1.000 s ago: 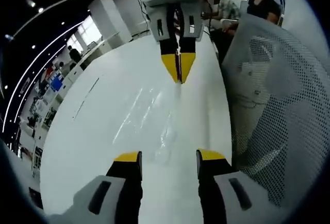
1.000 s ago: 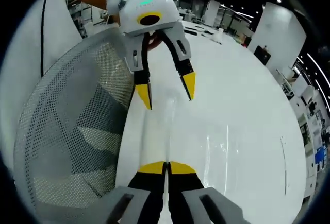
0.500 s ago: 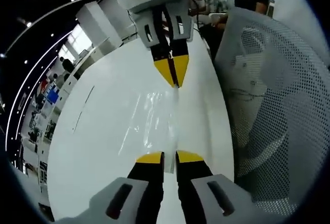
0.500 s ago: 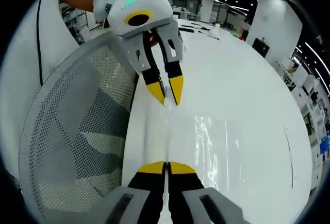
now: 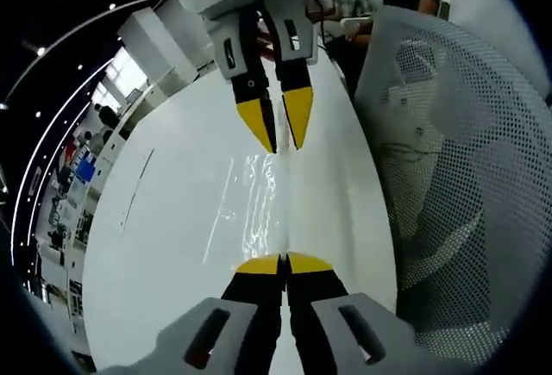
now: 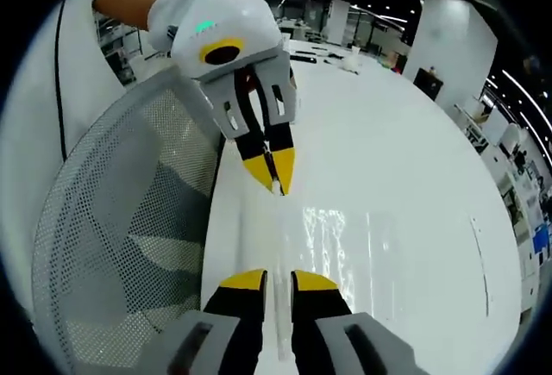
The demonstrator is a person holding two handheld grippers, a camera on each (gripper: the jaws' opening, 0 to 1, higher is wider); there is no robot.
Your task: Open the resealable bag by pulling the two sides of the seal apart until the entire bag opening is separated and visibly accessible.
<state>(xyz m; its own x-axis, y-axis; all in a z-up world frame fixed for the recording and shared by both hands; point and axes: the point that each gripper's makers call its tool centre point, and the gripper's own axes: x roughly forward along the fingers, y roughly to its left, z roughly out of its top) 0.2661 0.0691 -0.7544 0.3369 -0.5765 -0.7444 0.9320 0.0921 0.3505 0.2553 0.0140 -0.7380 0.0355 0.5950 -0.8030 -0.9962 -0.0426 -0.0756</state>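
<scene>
Holding a clear resealable bag (image 5: 259,198) stretched between the two tongs, just above the white tabletop (image 5: 172,220) near its chair-side edge. Left tongs (image 5: 283,260): clenched on the bag's near rim. Right tongs (image 6: 278,278): slightly parted astride the film, so we count them released. Seal: we cannot tell whether any of it has parted. Risks, as we judge them: a right grip on both layers would tug the whole bag sideways; slick film may slip out; a mesh chair (image 5: 448,159) beside the edge could snag it.
</scene>
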